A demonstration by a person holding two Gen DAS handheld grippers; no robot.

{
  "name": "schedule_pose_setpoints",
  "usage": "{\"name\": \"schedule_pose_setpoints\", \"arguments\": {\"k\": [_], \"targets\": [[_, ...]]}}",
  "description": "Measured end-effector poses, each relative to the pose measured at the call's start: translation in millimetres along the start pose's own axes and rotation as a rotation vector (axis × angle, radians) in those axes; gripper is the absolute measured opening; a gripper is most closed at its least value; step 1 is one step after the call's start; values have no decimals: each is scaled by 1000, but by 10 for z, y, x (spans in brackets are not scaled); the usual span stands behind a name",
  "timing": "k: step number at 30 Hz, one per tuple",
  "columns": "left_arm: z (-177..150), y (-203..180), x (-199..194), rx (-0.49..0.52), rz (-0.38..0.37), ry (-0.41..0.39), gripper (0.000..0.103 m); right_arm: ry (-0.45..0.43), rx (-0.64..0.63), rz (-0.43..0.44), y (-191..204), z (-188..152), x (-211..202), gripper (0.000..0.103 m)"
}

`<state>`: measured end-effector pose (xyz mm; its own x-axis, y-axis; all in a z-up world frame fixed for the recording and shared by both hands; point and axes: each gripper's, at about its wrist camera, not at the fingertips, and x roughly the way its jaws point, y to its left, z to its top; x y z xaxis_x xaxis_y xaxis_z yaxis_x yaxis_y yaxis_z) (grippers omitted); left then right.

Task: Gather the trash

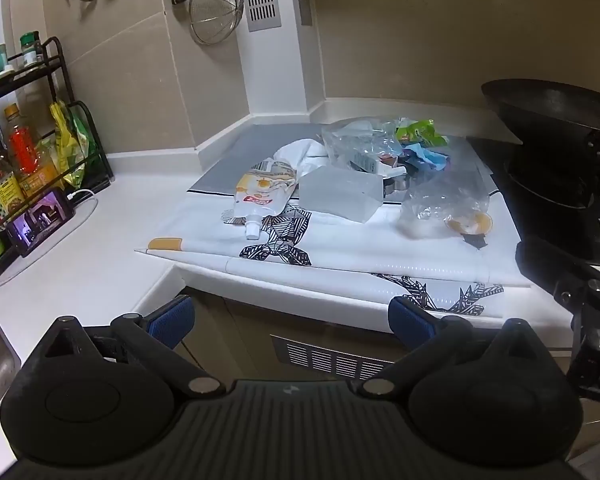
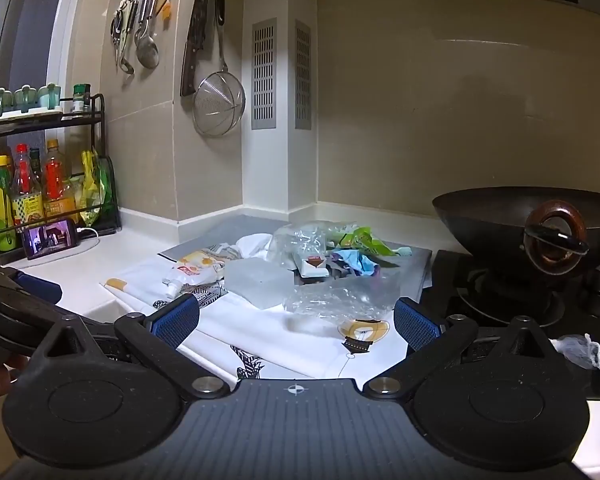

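Trash (image 1: 364, 168) lies heaped at the centre of the left wrist view, on a white printed sheet (image 1: 340, 248) spread over the counter (image 1: 80, 248). Heap contents: spouted pouch (image 1: 262, 196) at left, grey block (image 1: 340, 192) at centre, clear plastic bags (image 1: 444, 200) at right, green wrapper (image 1: 418, 132) at the rear. Wok (image 1: 556, 112) sits at right, on the stove. Bottle rack (image 1: 40, 152) and lit phone (image 1: 40, 220) occupy the left edge; a strainer (image 1: 216, 8) hangs on the wall above. Left gripper (image 1: 292, 322) is released, jaws spread wide and empty, low in the frame, short of the sheet's near edge. Right gripper (image 2: 296, 322) is likewise released and empty, with the sheet visible between its pads (image 2: 176, 320), well short of the heap.
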<state>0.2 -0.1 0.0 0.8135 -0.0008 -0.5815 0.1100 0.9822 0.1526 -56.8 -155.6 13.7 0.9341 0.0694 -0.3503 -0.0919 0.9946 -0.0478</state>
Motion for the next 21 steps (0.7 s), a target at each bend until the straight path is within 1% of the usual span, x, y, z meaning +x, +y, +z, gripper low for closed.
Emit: {"name": "schedule_pose_setpoints", "arguments": {"k": [1,7,8,15,21], "targets": [[4,-25,13,-9,1,-10,103,0,-1,1,1,-17,2,103],[39,-74,53,-14,3,-13,103,-7,-6,2,-31,-43,33,103],[8,-38,-12,-14,-2,-15,103,-6,-7,1,-28,-37,41,103],[35,-54,21,-13,-1,-15,103,-7,-13,1,-29,-87,49,103],[-6,8,-36,-9,-2,-27,103,-11,-16,1,-12,-100,29,103]]}}
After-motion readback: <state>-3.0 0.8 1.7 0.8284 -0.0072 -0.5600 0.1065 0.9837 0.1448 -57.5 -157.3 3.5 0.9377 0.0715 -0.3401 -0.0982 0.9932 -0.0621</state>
